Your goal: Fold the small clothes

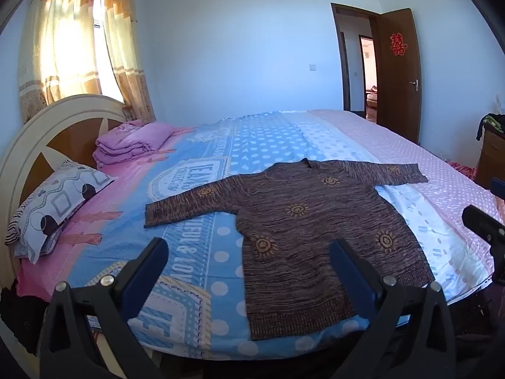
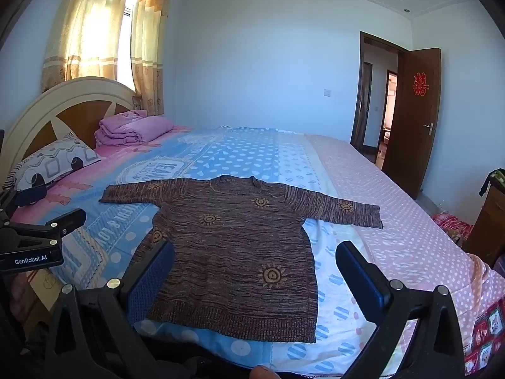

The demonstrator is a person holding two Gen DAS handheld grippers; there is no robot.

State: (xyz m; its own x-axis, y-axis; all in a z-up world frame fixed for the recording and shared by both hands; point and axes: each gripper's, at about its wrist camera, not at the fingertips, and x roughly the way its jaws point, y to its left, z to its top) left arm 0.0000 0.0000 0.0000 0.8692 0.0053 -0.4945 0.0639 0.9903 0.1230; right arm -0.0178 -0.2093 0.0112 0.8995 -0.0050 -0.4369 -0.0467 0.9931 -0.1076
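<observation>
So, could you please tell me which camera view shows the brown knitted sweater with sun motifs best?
The right wrist view: the brown knitted sweater lies centred, with both sleeves and neckline showing. In the left wrist view it sits off-centre, its hem partly hidden by a finger.

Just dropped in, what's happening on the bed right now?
A person holds a gripper in each hand over the near edge of the bed. A brown knit sweater with sun motifs lies flat on the bedspread, both sleeves spread out, hem toward the grippers. The left gripper and right gripper are both wide open, holding nothing and not touching the sweater. No fold has been made yet. A folded pink blanket and a pillow sit by the headboard.
</observation>
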